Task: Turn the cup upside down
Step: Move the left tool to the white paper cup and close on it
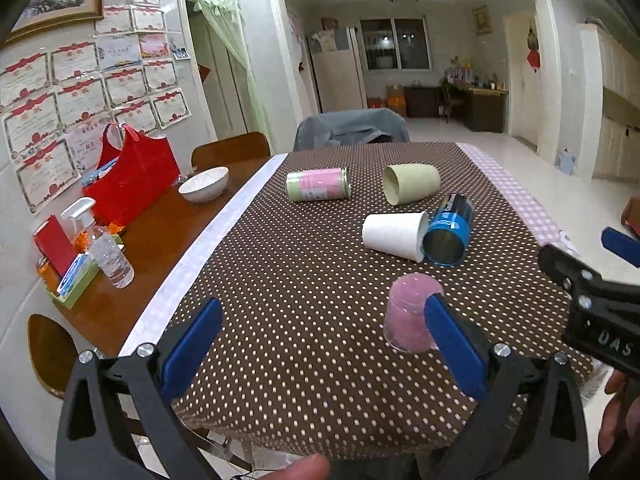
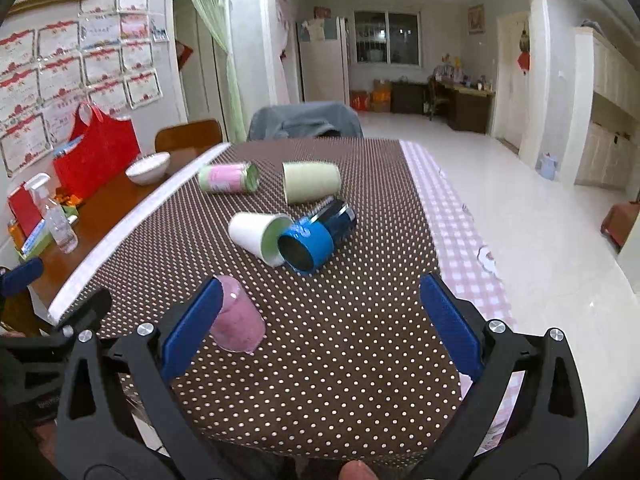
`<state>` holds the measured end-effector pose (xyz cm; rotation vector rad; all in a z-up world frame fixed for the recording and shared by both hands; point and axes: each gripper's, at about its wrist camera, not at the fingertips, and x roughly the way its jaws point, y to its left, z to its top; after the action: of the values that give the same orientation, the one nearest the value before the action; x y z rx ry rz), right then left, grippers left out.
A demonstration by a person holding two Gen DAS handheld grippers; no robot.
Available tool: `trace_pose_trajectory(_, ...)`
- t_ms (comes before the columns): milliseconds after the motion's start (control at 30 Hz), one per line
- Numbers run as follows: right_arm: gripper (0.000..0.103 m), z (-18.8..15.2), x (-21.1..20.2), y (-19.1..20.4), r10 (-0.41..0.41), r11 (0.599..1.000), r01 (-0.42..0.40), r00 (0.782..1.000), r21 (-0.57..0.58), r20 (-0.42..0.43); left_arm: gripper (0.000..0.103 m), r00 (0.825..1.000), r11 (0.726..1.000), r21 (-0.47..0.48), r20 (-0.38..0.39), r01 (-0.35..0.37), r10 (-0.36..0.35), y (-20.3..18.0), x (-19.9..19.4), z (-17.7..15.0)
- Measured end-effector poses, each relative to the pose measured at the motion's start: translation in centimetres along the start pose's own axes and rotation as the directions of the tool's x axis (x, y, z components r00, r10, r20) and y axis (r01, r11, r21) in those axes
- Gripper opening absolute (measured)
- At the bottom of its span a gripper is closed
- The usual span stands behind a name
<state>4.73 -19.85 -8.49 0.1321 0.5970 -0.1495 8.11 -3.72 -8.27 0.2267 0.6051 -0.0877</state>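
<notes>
Two claws hovering low over the near edge of a table, both spread wide with nothing between the blue pads. Left gripper (image 1: 322,334) and right gripper (image 2: 320,320) side by side, pointing toward the far end of the polka-dot tablecloth (image 1: 304,264). Just beyond, a pink cup (image 1: 412,316), already mouth-down, next to the left claw's right pad. Farther out, four cups lying on their sides: white cup (image 1: 394,235) touching blue cup (image 1: 450,232) mouth to mouth, then green cup (image 1: 410,189) and a pink-and-green cup (image 1: 318,184) at the far side. Off to the left on bare wood, a bowl (image 1: 204,184), red bag (image 1: 132,176) and spray bottle (image 1: 102,244).

Likely risks: rolling a sideways cup away on first contact, or bumping the neighbouring blue cup while closing on the white one; also knocking the upturned pink cup when reaching past.
</notes>
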Motion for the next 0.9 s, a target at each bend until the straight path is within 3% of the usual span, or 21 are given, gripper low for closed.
trace_pose_trajectory(367,0.097,3.4,7.1,0.4,-0.003,1.0,0.002,0.996,-0.011,-0.086,0.099,0.993,0.99,0.124,-0.105,0.07,-0.057,-0.4,9.8,4.5)
trace_pose_trajectory(567,0.097,5.8,11.6,-0.2,-0.01,1.0,0.01,0.991,-0.004,-0.136,0.099,0.979,0.966,0.204,-0.163,0.158,-0.126,-0.9,15.8,7.9)
trace_pose_trajectory(700,0.097,6.6,14.3,-1.1,-0.019,1.0,0.02,0.985,0.002,-0.171,0.099,0.971,0.919,0.337,-0.19,0.204,-0.146,-1.8,19.0,8.9)
trace_pose_trajectory(833,0.097,6.8,15.7,-1.8,-0.014,1.0,0.018,0.98,0.022,-0.199,0.099,0.953,0.831,0.476,-0.232,0.288,-0.198,-2.9,21.3,9.0)
trace_pose_trajectory(900,0.097,7.0,16.1,-1.9,-0.015,0.999,0.021,0.979,0.027,-0.203,0.099,0.935,0.772,0.533,-0.262,0.347,-0.239,-3.5,21.8,8.7)
